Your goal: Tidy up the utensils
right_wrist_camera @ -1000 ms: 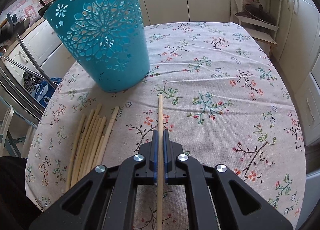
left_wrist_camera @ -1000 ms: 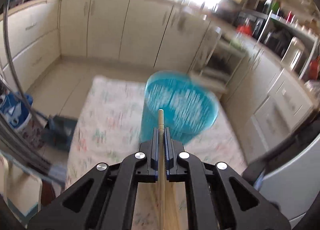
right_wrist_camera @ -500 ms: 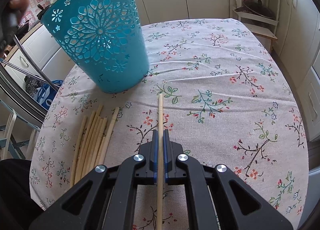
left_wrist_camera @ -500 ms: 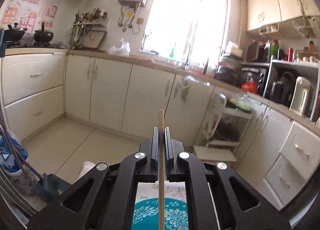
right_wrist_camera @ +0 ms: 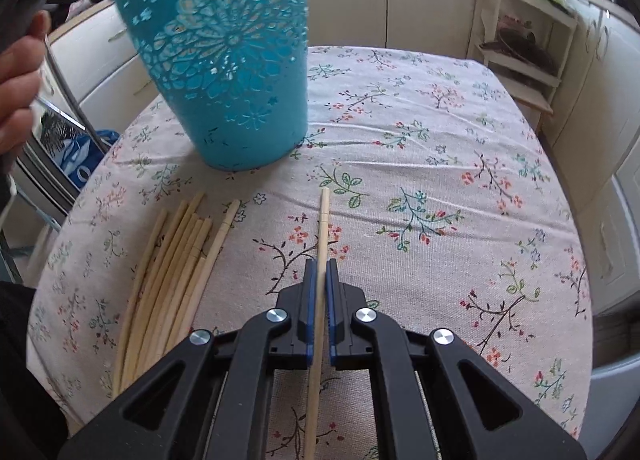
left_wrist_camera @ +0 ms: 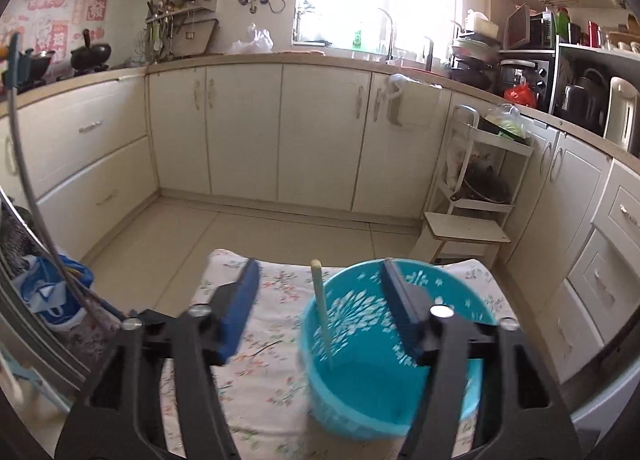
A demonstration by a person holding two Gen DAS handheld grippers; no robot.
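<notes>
Left tool (left_wrist_camera: pixel 320 308) gapes above the teal perforated plastic basket (left_wrist_camera: pixel 394 364), freeing one pale wooden chopstick (left_wrist_camera: pixel 322 312) inside; right tool (right_wrist_camera: pixel 319 284) clamps another wooden chopstick (right_wrist_camera: pixel 320 260), ready to follow

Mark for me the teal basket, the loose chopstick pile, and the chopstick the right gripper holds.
teal basket (right_wrist_camera: pixel 236 71), right wrist view, patterned side wall.
chopstick pile (right_wrist_camera: pixel 168 276), right wrist view, middle of the bundle.
held chopstick (right_wrist_camera: pixel 323 219), right wrist view, shaft ahead of the fingertips.
</notes>
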